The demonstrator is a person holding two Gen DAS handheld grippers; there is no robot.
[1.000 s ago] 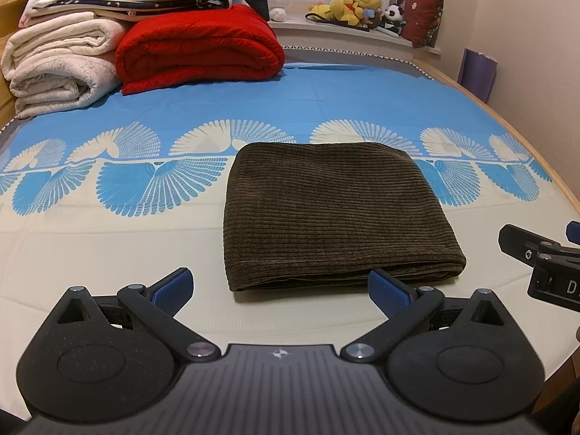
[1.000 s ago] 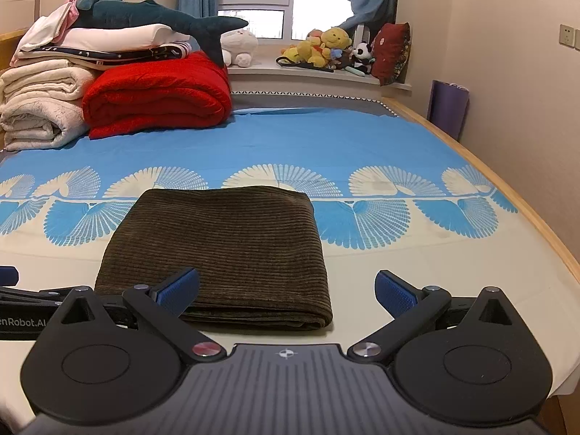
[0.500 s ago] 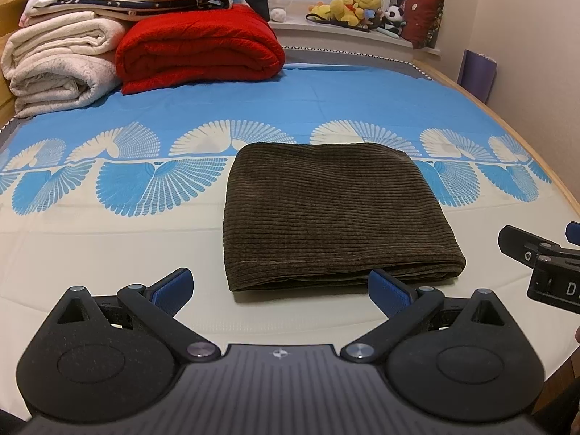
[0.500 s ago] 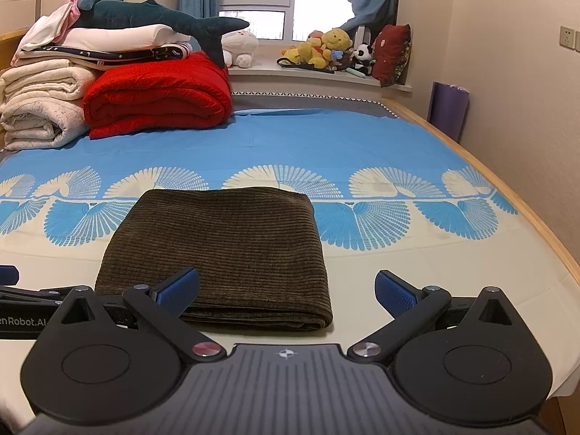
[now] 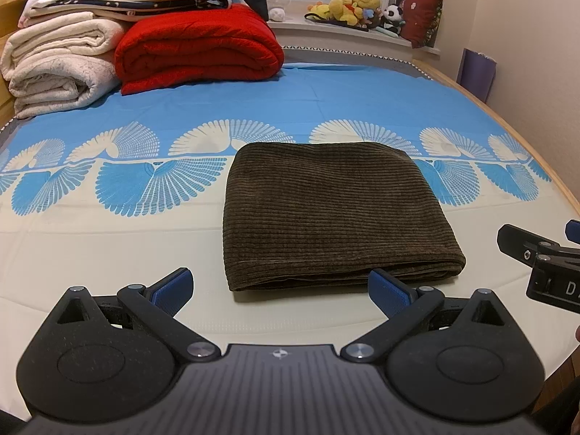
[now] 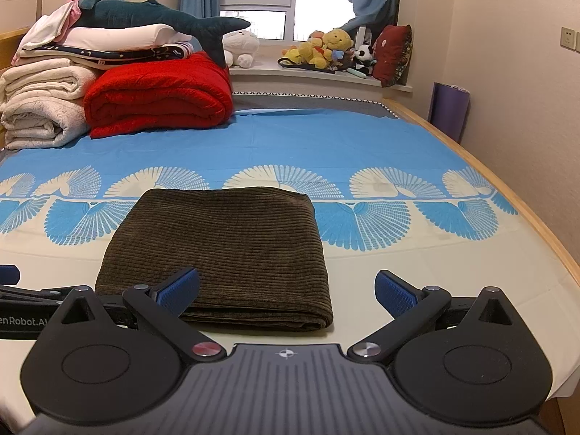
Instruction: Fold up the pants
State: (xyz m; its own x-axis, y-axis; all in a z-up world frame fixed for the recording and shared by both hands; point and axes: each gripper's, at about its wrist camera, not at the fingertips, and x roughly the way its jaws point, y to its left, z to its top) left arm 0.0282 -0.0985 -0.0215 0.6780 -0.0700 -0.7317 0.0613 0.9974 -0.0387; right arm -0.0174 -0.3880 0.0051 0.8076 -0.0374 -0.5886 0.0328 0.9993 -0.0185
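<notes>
1. We see the folded brown corduroy pants [image 5: 333,214] lying flat on the bed sheet [image 5: 108,246].
2. Our left gripper [image 5: 281,286] hangs spread wide, holding nothing, near the pants' front edge.
3. Our right gripper [image 6: 286,290] is likewise wide and holding nothing.

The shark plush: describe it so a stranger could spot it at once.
Start at the bed, then its far left corner, where folded bedding is stacked. On top lies the shark plush, tail toward the window: the only dark teal thing there, above white blankets and a red quilt.
</notes>
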